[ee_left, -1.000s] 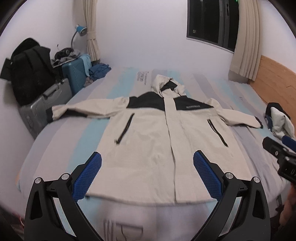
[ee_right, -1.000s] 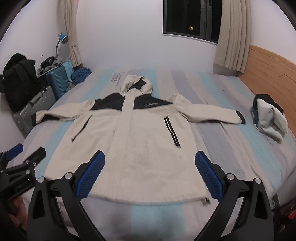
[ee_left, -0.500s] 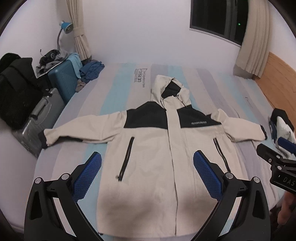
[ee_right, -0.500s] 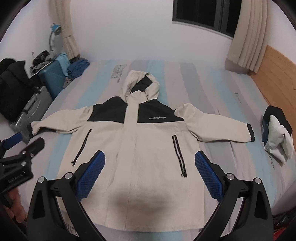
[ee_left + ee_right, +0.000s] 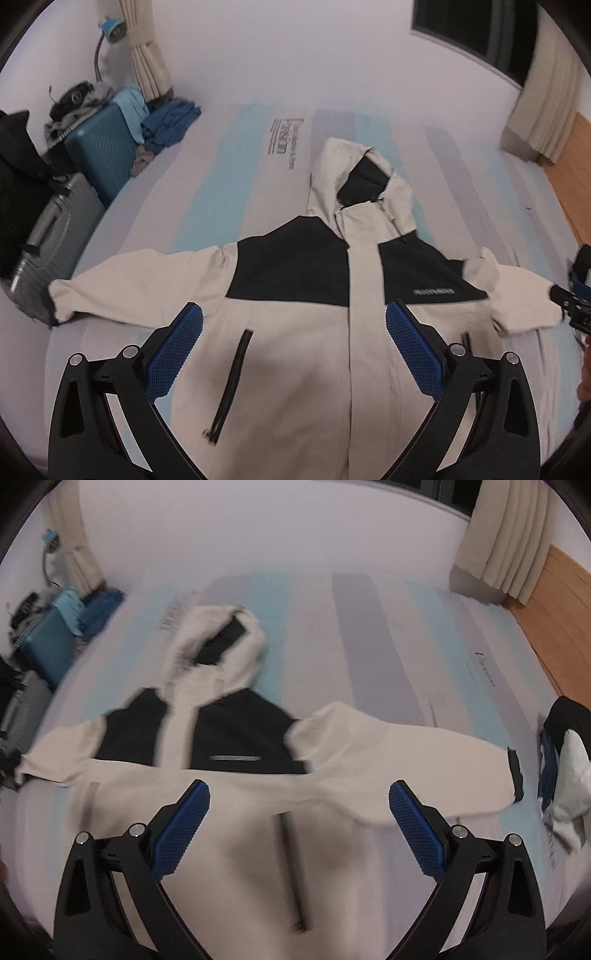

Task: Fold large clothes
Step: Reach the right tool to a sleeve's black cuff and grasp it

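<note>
Striped bed (image 5: 229, 192): jacket (image 5: 295, 354), perhaps another garment (image 5: 569, 775).

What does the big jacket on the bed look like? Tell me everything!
The jacket is cream with black shoulder panels, a black-lined hood, black cuffs and two dark pocket zips. It looks like smooth, light fabric. It lies flat, front up and closed, on the striped bed, sleeves spread wide. Neither gripper touches it.

The hooded jacket (image 5: 295, 354) under the jaws is matt cloth, cream and black. The pads (image 5: 173, 350) on the fingers are blue and bumpy, on smooth black plastic arms. The striped bed sheet (image 5: 207, 192) is soft cloth. Far left, the blue suitcase (image 5: 99, 147) looks like hard ridged plastic. Far right, the headboard (image 5: 554, 602) is smooth wood.
</note>
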`<state>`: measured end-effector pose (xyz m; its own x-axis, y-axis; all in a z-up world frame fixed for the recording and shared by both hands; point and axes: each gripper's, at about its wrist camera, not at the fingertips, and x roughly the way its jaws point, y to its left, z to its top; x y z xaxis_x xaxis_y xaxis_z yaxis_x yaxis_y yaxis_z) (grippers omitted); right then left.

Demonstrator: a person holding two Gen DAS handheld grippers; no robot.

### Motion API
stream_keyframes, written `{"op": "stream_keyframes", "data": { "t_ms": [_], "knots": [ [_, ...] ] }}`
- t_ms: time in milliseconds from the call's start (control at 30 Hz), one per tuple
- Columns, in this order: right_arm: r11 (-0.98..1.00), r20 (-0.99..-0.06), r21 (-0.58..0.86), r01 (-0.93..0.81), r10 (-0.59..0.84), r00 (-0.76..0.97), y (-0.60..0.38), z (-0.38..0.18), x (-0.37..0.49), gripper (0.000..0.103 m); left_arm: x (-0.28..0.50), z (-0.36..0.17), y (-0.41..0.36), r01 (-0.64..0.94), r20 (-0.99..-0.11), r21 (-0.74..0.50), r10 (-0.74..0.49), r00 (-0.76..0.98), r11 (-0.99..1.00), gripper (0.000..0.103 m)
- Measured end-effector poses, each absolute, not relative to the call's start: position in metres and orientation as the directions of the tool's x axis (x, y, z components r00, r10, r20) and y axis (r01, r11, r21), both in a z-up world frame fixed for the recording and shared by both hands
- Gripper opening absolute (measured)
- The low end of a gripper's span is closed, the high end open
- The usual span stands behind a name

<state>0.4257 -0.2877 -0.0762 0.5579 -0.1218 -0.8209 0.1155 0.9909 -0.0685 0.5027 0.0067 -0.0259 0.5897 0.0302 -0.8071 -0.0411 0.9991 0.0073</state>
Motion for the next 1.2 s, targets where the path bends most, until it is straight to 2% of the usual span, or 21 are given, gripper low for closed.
{"op": "stream_keyframes", "data": {
  "t_ms": [100, 233, 433, 567, 667, 967, 1000, 1033, 1100, 1200],
  "knots": [
    [0.978, -0.827, -0.124, 0.169, -0.196, 0.526, -0.351, -0.111, 0.449, 0.094, 0.536, -0.062, 0.006, -0.043, -0.827, 0.006, 0.029, 0.561, 0.999, 0.097],
    [0.949, -0.856, -0.185, 0.256, -0.283, 0.432, -0.455, -0.162, 0.462, 0.094, 0.569, -0.108, -0.005, -0.009, -0.84, 0.086, 0.077, 0.537, 0.996, 0.097],
    [0.89, -0.89, -0.182, 0.419, -0.33, 0.315, -0.601, -0.205, 0.445, 0.094, 0.586, -0.155, -0.002, -0.024, -0.864, 0.055, 0.059, 0.5, 0.998, 0.097],
    [0.872, -0.9, -0.204, 0.446, -0.346, 0.265, -0.662, -0.224, 0.435, 0.094, 0.585, -0.176, 0.001, -0.053, -0.874, 0.05, 0.069, 0.48, 0.997, 0.097],
    [0.857, -0.916, -0.199, 0.476, -0.335, 0.221, -0.695, -0.238, 0.426, 0.094, 0.588, -0.19, 0.0, -0.064, -0.885, 0.058, 0.081, 0.458, 0.996, 0.097],
    [0.844, -0.959, -0.047, 0.535, -0.189, 0.213, -0.747, -0.276, 0.418, 0.094, 0.591, -0.229, -0.005, -0.075, -0.909, 0.086, 0.109, 0.402, 0.993, 0.097],
    [0.84, -0.959, -0.038, 0.542, -0.184, 0.217, -0.749, -0.278, 0.418, 0.092, 0.59, -0.231, -0.006, -0.077, -0.911, 0.087, 0.111, 0.398, 0.993, 0.097],
    [0.837, -0.959, -0.021, 0.548, -0.171, 0.224, -0.752, -0.28, 0.419, 0.085, 0.589, -0.233, -0.006, -0.082, -0.913, 0.084, 0.11, 0.393, 0.993, 0.097],
    [0.826, -0.961, -0.017, 0.563, -0.169, 0.219, -0.761, -0.286, 0.422, 0.08, 0.585, -0.237, -0.005, -0.099, -0.921, 0.074, 0.106, 0.374, 0.992, 0.097],
    [0.785, -0.964, 0.016, 0.62, -0.151, 0.217, -0.771, -0.285, 0.42, 0.066, 0.575, -0.235, -0.006, -0.104, -0.927, 0.075, 0.108, 0.359, 0.992, 0.097]
  ]
}}
